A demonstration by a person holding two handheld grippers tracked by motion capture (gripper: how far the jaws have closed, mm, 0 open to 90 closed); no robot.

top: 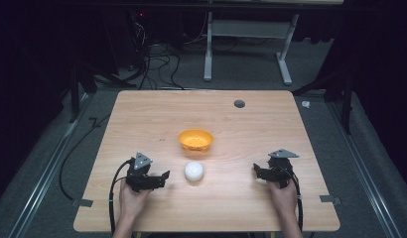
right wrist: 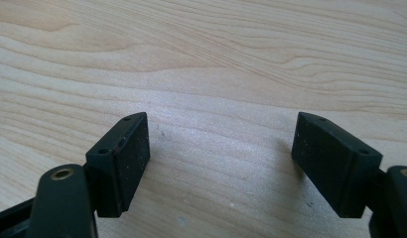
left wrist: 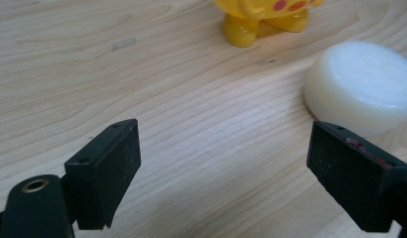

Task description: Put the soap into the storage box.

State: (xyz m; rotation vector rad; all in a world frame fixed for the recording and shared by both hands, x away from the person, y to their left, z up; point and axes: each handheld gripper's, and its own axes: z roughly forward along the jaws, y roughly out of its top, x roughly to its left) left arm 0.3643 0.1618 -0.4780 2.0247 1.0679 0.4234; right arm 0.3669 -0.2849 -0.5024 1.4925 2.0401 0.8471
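From the high view, the white puck lies near the middle of the wooden counter, a little toward the person's side. The orange bowl stands just beyond the puck, apart from it by a narrow strip of bare wood. The left gripper rests to the left of the puck, near it but not touching, its jaws pointing toward the puck. The right gripper sits well apart on the puck's other side, with a broad stretch of bare counter between them. All four stand well in from the counter's edges; the near edge runs behind the person's hands, and the far half of the counter beyond the bowl is open wood except for a small dark round cap near the far edge.

In the left gripper view, the jaws stand wide apart over bare wood grain. The puck lies just past the right-hand jaw tip, off to the side of the gap and not between the jaws; whether the jaw touches it I cannot tell. Beyond the puck, the yellow-orange bowl shows its foot and red spots at the top edge of the frame.

In the right gripper view, the jaws are likewise spread wide, holding nothing, with bare counter between and ahead of them.
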